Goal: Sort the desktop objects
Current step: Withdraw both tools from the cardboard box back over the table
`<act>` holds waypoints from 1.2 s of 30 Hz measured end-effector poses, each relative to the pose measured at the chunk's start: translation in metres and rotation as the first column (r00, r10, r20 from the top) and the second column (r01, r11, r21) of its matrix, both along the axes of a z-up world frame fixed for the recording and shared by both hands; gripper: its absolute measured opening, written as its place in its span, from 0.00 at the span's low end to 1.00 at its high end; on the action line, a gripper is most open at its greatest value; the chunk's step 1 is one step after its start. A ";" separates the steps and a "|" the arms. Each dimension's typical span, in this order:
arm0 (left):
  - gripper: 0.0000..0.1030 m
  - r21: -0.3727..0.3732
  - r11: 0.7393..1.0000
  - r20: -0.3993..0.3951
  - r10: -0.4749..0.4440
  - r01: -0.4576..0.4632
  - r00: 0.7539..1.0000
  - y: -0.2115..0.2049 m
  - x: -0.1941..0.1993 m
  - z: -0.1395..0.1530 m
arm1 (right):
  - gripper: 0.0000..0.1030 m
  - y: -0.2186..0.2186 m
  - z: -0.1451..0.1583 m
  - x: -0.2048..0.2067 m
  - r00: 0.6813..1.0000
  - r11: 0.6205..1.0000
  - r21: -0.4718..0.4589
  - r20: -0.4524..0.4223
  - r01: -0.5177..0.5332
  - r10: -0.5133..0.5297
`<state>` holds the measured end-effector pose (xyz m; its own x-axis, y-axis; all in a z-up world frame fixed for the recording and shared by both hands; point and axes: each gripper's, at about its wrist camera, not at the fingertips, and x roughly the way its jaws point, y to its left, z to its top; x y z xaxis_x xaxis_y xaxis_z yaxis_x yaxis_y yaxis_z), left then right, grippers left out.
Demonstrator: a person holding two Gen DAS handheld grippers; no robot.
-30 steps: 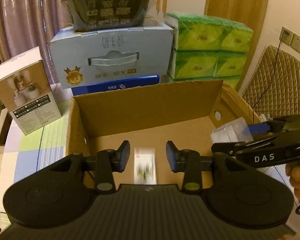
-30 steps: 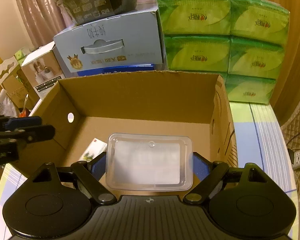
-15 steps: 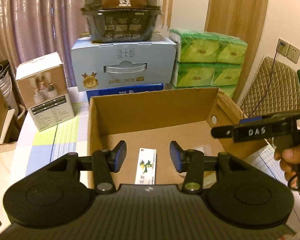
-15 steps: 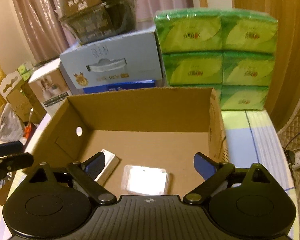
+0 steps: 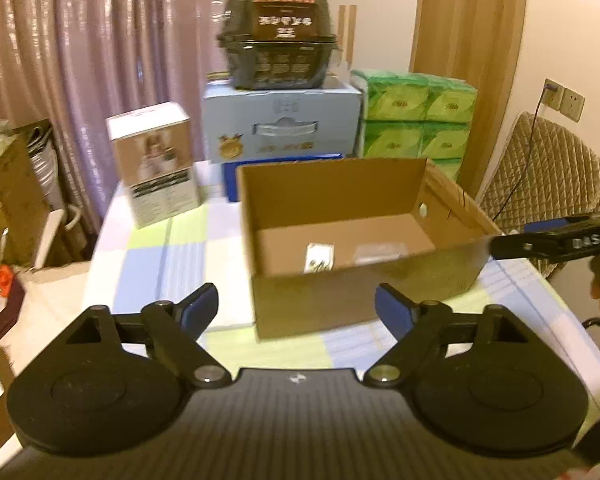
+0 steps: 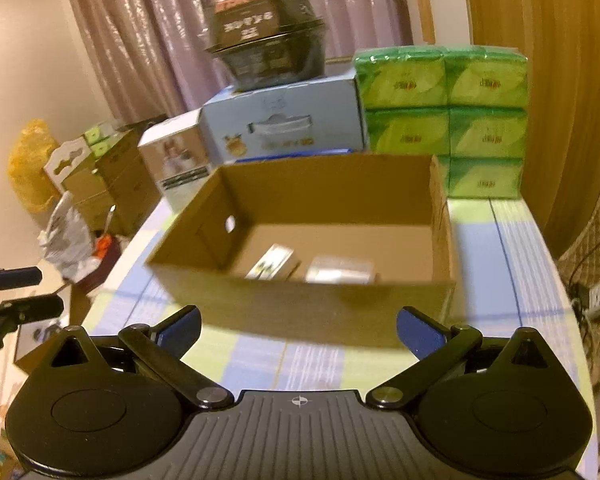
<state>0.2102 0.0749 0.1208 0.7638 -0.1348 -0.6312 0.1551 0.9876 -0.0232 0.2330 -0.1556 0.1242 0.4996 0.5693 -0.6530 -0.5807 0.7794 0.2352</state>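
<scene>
A: Where do the sorted things sit right now?

B: Both lie on the floor of the open brown cardboard box (image 6: 300,280), centre of the right wrist view. The small white carton with green print (image 6: 274,261) is left of middle, and the clear flat plastic lid (image 6: 340,270) is just beside it on the right. They look close together, though blur hides whether they touch.

A: And the fingers?

B: The left gripper (image 5: 296,306) has its jaws opening, with nothing between them, only checked tablecloth (image 5: 156,256) and the box's near wall behind the gap. The right gripper (image 6: 298,328) is opening too, spread very wide and empty.

A: So what does the coming move turn on?

B: Judging by the scene, both items are already in, so each hand needs a fresh object. Nothing loose shows on the cloth in front of the box in either view. The box lies ahead of and above both finger pairs in the frames. The carton's long axis runs roughly away from the cameras, toward the box's far wall. Neither gripper is clearly nearer.
</scene>
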 end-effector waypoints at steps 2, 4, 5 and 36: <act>0.85 0.001 1.000 -0.005 0.012 -0.012 1.000 0.007 -0.020 0.000 | 0.98 -0.004 -0.001 -0.018 1.000 1.000 -0.007 0.005 -0.011 0.011; 0.88 0.003 1.000 -0.009 0.023 -0.023 1.000 0.013 -0.041 0.000 | 0.98 -0.007 -0.004 -0.036 1.000 1.000 -0.011 0.009 -0.017 0.017; 0.90 0.000 1.000 -0.010 0.029 -0.029 1.000 0.016 -0.053 -0.001 | 0.98 -0.009 -0.006 -0.045 1.000 1.000 -0.013 0.007 -0.017 0.017; 0.95 0.093 0.988 -0.122 -0.115 0.126 0.986 -0.020 -0.157 -0.080 | 0.98 -0.051 -0.100 -0.157 0.977 0.990 -0.003 -0.164 0.139 -0.138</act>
<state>0.0528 0.0549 0.0410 0.6670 -0.1529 -0.7292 0.2752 0.9601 0.0505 0.0763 -0.2063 0.0241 0.4608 0.5076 -0.7280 -0.4205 0.8473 0.3246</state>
